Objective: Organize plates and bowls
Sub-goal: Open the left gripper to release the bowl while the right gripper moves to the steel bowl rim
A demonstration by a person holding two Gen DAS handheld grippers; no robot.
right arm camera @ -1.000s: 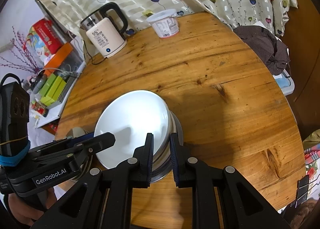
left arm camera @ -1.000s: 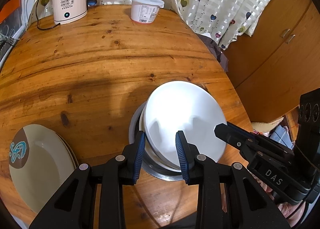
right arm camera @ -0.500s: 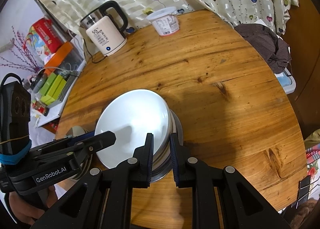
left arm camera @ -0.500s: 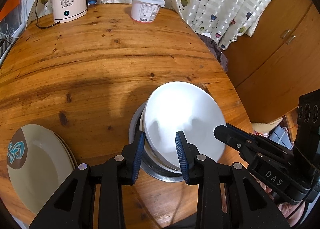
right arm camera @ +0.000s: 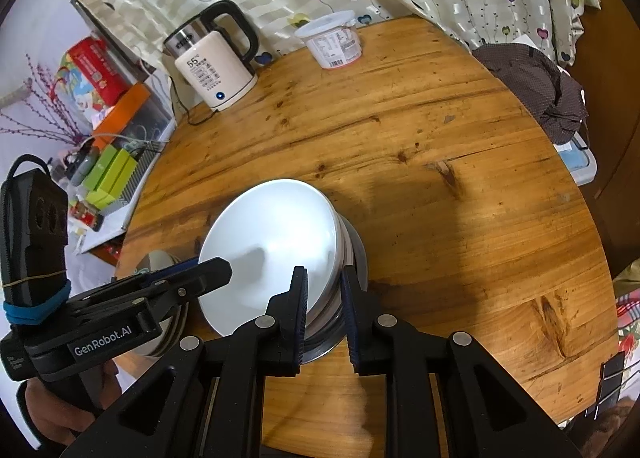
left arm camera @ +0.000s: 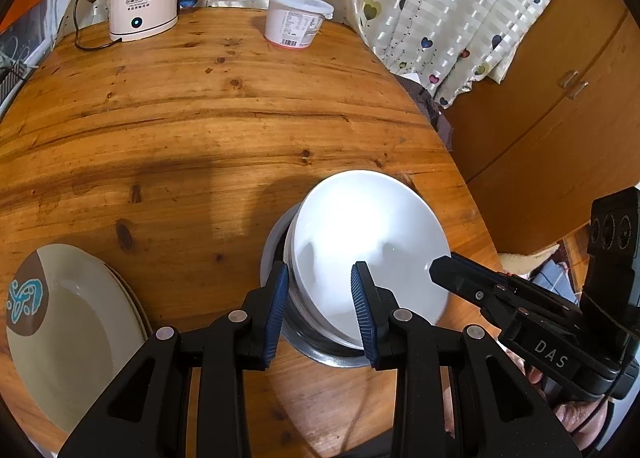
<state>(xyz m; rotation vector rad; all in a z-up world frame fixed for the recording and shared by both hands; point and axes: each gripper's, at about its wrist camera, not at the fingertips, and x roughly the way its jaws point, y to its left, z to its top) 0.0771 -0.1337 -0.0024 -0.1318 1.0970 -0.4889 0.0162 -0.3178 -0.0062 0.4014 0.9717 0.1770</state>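
Your stack of white ceramic bowls [left arm camera: 368, 250] sits in a steel bowl [left arm camera: 320, 350] at lower centre of the round wooden tabletop [left arm camera: 200, 118], both tools at its near edge. The left gripper [left arm camera: 320, 306] straddles the white rim with jaws partly apart — contact unclear. The right gripper [right arm camera: 325, 312] is clenched on the stack's right rim. Beige plates [left arm camera: 68, 334] wait at lower left.

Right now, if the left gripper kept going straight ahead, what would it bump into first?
Probably the white bowl. The left gripper straddles its near rim, stacked in a metal bowl, so it would hit there first, though depth is hard to judge.
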